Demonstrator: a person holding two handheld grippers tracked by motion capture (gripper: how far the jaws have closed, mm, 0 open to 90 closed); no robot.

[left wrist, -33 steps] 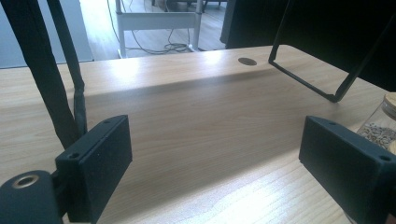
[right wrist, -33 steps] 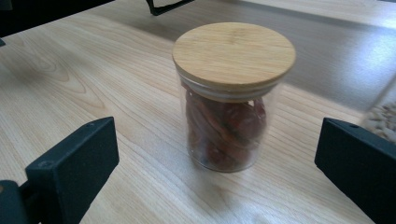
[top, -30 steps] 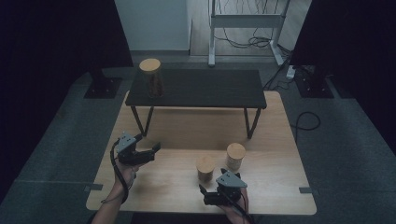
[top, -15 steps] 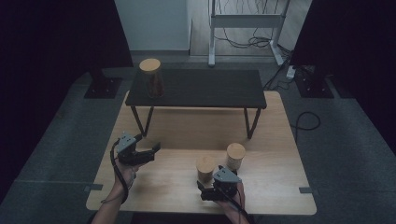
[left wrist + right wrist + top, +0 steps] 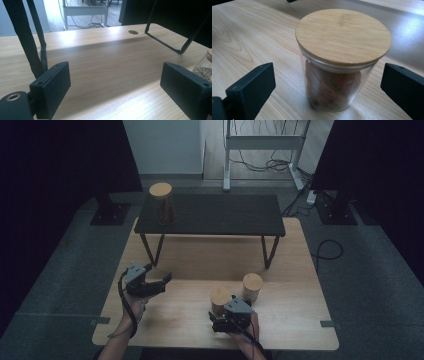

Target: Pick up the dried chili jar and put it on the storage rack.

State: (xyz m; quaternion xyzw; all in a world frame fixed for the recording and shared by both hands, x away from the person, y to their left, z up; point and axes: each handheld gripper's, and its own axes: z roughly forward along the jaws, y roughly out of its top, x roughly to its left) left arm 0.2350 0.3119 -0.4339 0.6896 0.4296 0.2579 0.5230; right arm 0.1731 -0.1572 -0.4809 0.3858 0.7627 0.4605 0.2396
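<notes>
A glass jar with a wooden lid (image 5: 337,62) and reddish contents stands on the wooden table (image 5: 242,37). My right gripper (image 5: 329,82) is open around it, with a gap between each jaw and the glass. In the high view this jar (image 5: 219,297) is just ahead of the right gripper (image 5: 223,310) near the table's front edge. My left gripper (image 5: 164,282) hovers at the front left, pointing right. It is open (image 5: 115,82) with only bare table between its jaws. A second jar (image 5: 252,287) stands to the right of the first. A jar of pale seeds (image 5: 203,70) is at the right edge of the left gripper view.
A low black bench (image 5: 215,215) stands across the far half of the table (image 5: 300,320), with a third lidded jar (image 5: 162,202) on its left end. Its thin black leg (image 5: 175,42) shows ahead of the left gripper. Cables lie on the floor beyond.
My right gripper has shifted a little to the left and forward, closer to the nearer jar. The left gripper and the jars have stayed where they were.
</notes>
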